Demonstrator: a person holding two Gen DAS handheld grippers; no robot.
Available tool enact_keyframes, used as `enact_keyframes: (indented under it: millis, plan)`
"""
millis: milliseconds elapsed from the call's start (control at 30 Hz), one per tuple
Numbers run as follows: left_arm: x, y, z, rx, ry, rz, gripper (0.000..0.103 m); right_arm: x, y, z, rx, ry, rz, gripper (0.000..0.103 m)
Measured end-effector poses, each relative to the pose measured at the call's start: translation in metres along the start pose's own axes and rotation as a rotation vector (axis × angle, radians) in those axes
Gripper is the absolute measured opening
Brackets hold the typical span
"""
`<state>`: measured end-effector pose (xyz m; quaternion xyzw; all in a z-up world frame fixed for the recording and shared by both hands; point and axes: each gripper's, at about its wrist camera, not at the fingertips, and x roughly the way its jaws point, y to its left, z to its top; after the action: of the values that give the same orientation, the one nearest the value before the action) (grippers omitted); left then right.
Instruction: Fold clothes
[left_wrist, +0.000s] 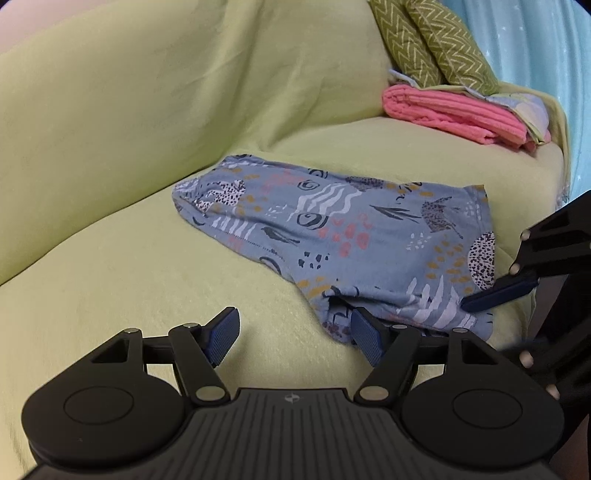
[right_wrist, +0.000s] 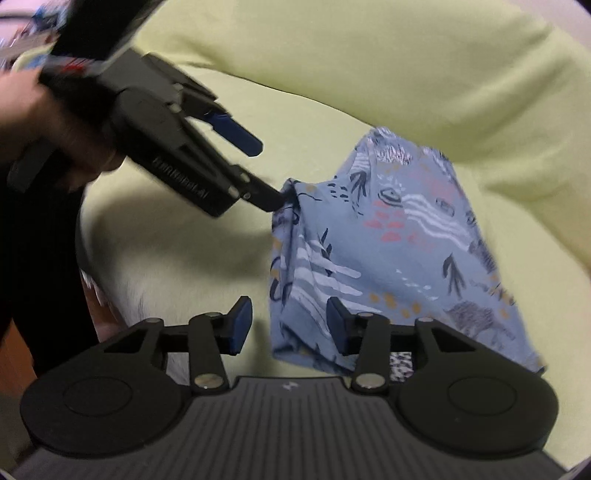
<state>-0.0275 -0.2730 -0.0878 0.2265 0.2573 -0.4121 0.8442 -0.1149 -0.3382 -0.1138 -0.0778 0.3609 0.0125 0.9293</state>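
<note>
The blue patterned garment (left_wrist: 332, 236) lies folded on the seat of the sofa under a yellow-green cover (left_wrist: 110, 258). The left gripper (left_wrist: 291, 332) stands released at its near corner, one finger touching the cloth. The right gripper (right_wrist: 291, 325) is parted too, straddling the garment's edge without pinching. A folded pink towel (left_wrist: 454, 114) and zigzag cushions (left_wrist: 432, 44) sit well beyond.

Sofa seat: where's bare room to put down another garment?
Free: the seat left of the blue patterned garment, up to the backrest. A narrower strip lies between that garment and the pink towel. Crowded: the far corner, with towel and cushions.
</note>
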Motion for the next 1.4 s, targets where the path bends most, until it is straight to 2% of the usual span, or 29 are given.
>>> enact_keyframes:
  millis: [67,100,233,433,533,567,600,667,733,800,933,967,1000,1200,1400]
  plan:
    - [0.004,0.0,0.001,0.014,0.002,0.007,0.069,0.002,0.0,-0.001,-0.012,0.026,-0.019,0.006]
    - [0.006,0.001,0.001,0.016,0.005,0.007,0.069,0.003,0.0,-0.002,-0.021,0.039,-0.03,0.004]
    - [0.009,0.005,0.0,0.009,0.011,0.002,0.069,-0.012,0.011,-0.007,-0.214,0.042,-0.112,0.003]
    - [0.006,0.005,-0.003,0.03,0.012,-0.011,0.07,-0.002,0.032,-0.015,-0.361,0.069,-0.099,0.003]
    - [0.0,0.008,-0.004,0.057,0.006,-0.023,0.071,0.001,0.037,-0.018,-0.368,0.073,-0.098,0.007]
    - [-0.002,0.01,-0.004,0.069,0.002,-0.026,0.072,-0.002,0.035,-0.018,-0.35,0.063,-0.093,0.019]
    - [-0.004,0.011,-0.005,0.082,-0.003,-0.028,0.073,-0.007,0.034,-0.018,-0.327,0.052,-0.087,0.036]
    - [-0.008,0.011,-0.005,0.117,-0.014,-0.045,0.073,-0.012,0.035,-0.02,-0.312,0.033,-0.086,0.04]
    - [-0.009,0.008,-0.006,0.172,-0.023,-0.057,0.073,-0.012,0.038,-0.022,-0.318,0.029,-0.093,0.039]
    - [-0.011,0.002,-0.006,0.237,-0.031,-0.069,0.073,-0.008,0.04,-0.023,-0.32,0.029,-0.106,0.031]
    - [-0.016,-0.011,-0.008,0.352,-0.067,-0.101,0.073,0.002,0.041,-0.025,-0.356,0.029,-0.127,0.029]
    - [-0.017,-0.015,-0.009,0.389,-0.078,-0.106,0.074,0.003,0.041,-0.026,-0.369,0.021,-0.128,0.026]
    - [-0.018,-0.019,-0.01,0.431,-0.09,-0.115,0.074,0.003,0.04,-0.026,-0.374,0.019,-0.127,0.005]
    - [-0.021,-0.057,-0.023,0.732,-0.153,-0.16,0.078,-0.009,0.025,-0.013,-0.325,0.023,-0.089,0.005]
    - [-0.01,-0.097,-0.029,0.974,-0.22,-0.183,0.065,-0.022,0.02,-0.001,-0.334,0.012,-0.065,0.005]
